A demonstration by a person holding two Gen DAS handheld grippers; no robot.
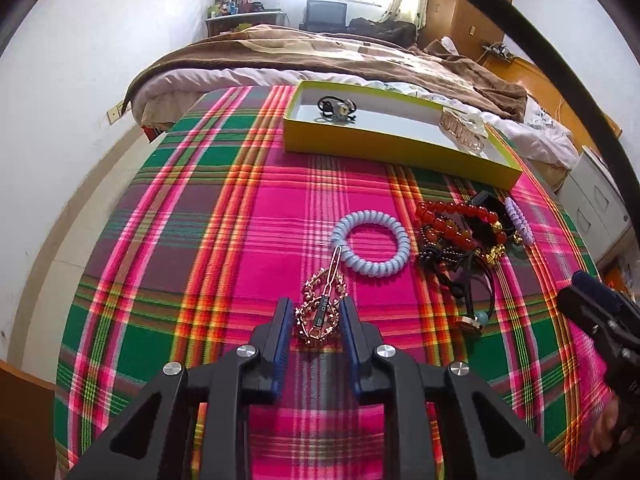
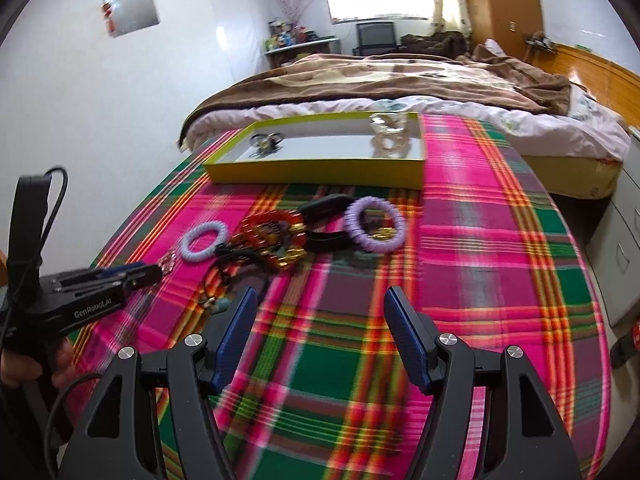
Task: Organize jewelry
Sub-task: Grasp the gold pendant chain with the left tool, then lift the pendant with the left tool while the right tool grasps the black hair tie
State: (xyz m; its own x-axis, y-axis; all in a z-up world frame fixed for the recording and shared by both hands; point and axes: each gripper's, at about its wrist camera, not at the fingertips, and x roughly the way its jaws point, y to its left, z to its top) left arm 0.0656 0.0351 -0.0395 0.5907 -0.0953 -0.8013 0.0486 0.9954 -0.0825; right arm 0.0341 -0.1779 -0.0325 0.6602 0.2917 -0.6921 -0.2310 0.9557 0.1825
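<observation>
Near cloth (image 1: 248, 184) middle: blue coil (image 1: 371, 242), red beads (image 1: 456, 216) heaped with black ties, purple coil (image 2: 374, 224). Far edge: yellow tray (image 1: 384, 145), clips inside. Gold hairpin (image 1: 322, 308), ornate, flat on cloth, between left gripper (image 1: 316, 316) fingers, narrowly spread, contact unclear. Right gripper (image 2: 320, 312) spread wide, holding nothing.

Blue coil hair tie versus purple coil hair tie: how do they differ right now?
The blue coil hair tie lies alone, left of the pile; the purple coil hair tie sits at the pile's right end with a gold trinket inside. A gold hair clip touches the blue one. Both are spiral rings lying flat.
</observation>
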